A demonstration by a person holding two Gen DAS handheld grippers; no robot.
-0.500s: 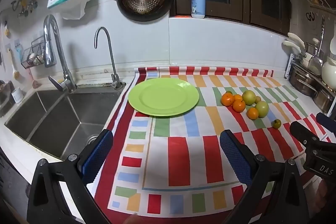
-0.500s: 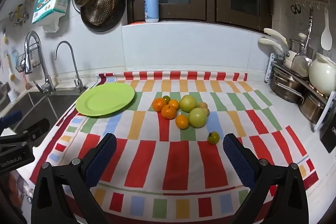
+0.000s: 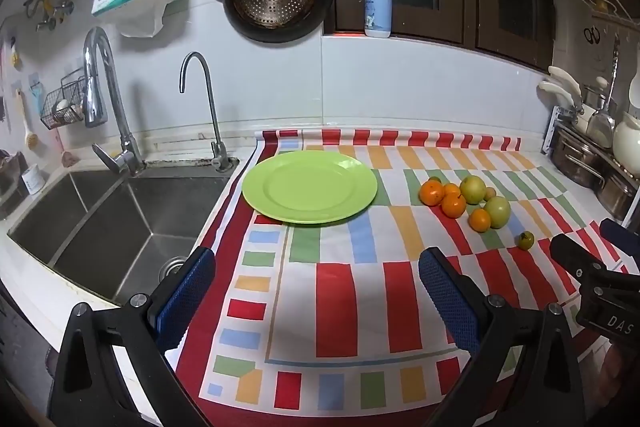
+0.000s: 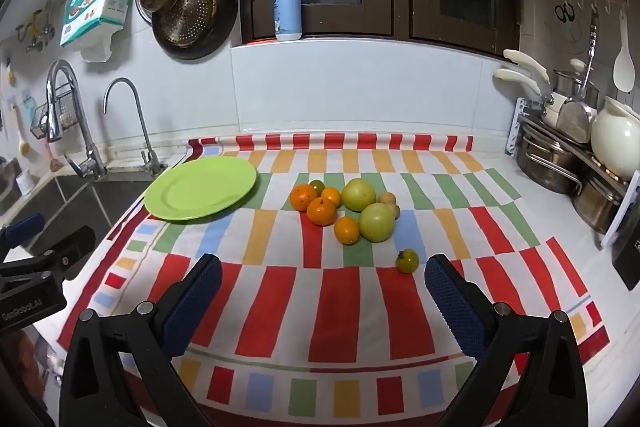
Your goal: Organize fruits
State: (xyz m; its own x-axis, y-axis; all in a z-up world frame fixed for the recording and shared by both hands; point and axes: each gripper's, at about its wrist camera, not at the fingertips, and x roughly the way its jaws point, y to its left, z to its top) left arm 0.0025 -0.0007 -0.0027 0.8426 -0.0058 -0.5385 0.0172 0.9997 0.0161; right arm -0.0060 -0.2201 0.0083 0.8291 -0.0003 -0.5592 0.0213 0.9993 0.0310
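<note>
Both tongs, left (image 3: 316,293) and right (image 4: 322,301), hung wide open and empty; round fruit pile (image 4: 346,207) could've easily rolled if nudged, plate (image 4: 200,189) sat at ten o'clock.

L gripper (image 3: 316,291) fingers wide apart, nothing between; R gripper (image 4: 322,291) same; both tilted downward.

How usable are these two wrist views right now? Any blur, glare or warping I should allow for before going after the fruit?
Left wrist view: sharp, evenly lit; fisheye bends the counter edge and darkens the corners; the fruit pile sits far right. Right wrist view: equally sharp; mild glare on the green plate, fruit near centre, least warped.
</note>
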